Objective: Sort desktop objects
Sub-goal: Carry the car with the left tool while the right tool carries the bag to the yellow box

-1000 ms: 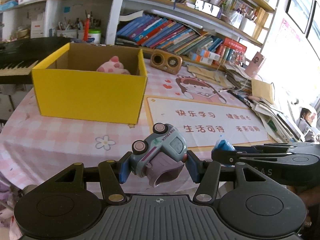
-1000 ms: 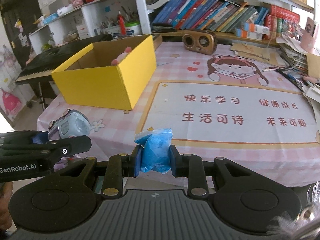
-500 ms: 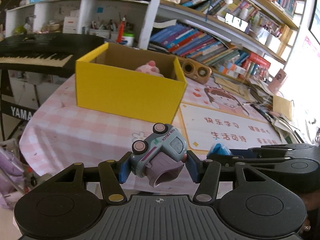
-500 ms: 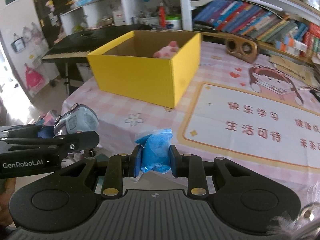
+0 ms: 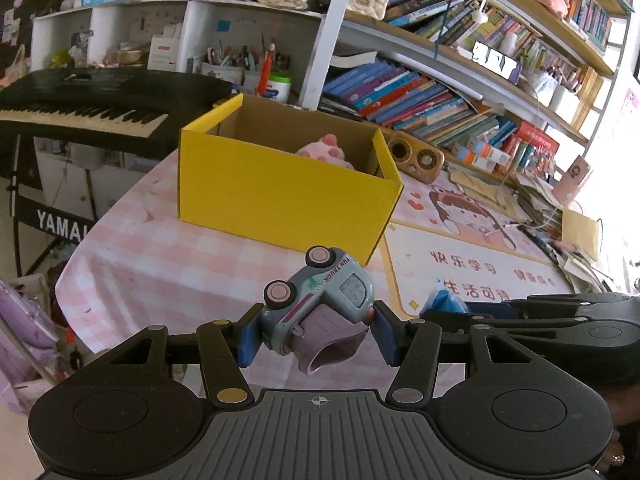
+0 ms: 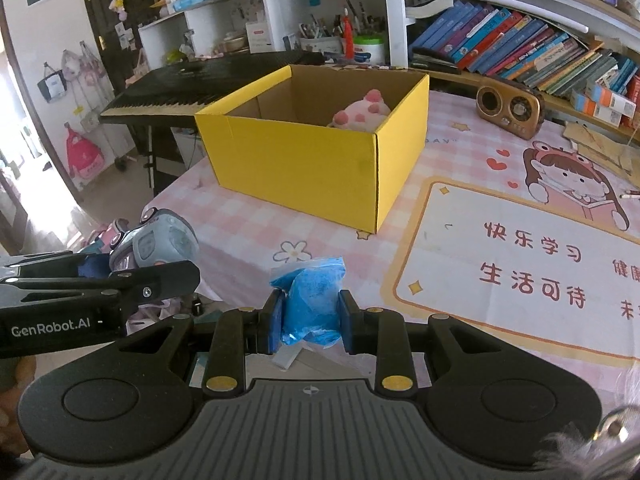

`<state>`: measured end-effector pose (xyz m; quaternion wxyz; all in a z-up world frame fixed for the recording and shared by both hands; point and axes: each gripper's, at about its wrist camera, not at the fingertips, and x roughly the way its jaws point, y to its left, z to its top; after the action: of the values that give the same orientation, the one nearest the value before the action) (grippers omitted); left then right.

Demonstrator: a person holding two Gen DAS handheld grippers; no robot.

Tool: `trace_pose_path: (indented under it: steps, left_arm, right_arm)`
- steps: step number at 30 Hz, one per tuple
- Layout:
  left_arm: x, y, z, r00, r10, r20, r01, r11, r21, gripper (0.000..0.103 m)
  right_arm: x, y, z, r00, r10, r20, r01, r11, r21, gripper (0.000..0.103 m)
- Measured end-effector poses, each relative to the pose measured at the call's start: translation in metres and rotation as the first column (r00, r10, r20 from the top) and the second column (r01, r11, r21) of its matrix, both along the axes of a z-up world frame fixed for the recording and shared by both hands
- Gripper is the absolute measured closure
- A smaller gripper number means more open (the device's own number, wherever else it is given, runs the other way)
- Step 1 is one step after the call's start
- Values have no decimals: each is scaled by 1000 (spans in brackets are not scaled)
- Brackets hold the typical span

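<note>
My left gripper (image 5: pixel 316 338) is shut on a grey-blue toy truck (image 5: pixel 320 300) with pink wheels, held tilted in the air off the table's near left corner. My right gripper (image 6: pixel 308 316) is shut on a blue plastic bag (image 6: pixel 310 300). The open yellow cardboard box (image 5: pixel 280 196) stands ahead on the pink checked tablecloth, with a pink plush toy (image 5: pixel 326 152) inside. In the right wrist view the box (image 6: pixel 312 168) and the plush (image 6: pixel 362 114) sit ahead, and the left gripper with the truck (image 6: pixel 160 240) is at the left.
A wooden retro speaker (image 5: pixel 416 156) stands behind the box. A printed desk mat (image 6: pixel 520 264) covers the right of the table. A black keyboard piano (image 5: pixel 80 108) is off the table's left. Bookshelves (image 5: pixel 420 92) and paper piles (image 5: pixel 552 208) line the back and right.
Both grippers have pulled back and to the left from the table, still holding the truck and the bag. The box now looks farther and more to the right.
</note>
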<state>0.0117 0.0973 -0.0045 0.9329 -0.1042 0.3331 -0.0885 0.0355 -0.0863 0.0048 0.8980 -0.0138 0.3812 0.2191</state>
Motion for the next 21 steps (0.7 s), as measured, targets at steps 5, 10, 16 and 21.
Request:
trace_pose_path:
  steps: [5,10,16,21]
  left_arm:
    - [4,2,1,1000,7,5,-7,1000,-5,48]
    - [12,0,3,1000,10,16,-10,1000,-12,48]
    - [31,1,10,999,39,39,-38,999,-31,48]
    - [50,3,21,995,75,69,-74,997,-25,48]
  right_arm:
    - [2,3,1,1000,2,2,-2,1000,-1,77]
    - [10,8,4,1000,14,3,-14,1000,-5,77]
    - [28,9,11,1000,27,15,-27,1000,5,77]
    - [52,7,21,999,35,41,-37,998,42,77]
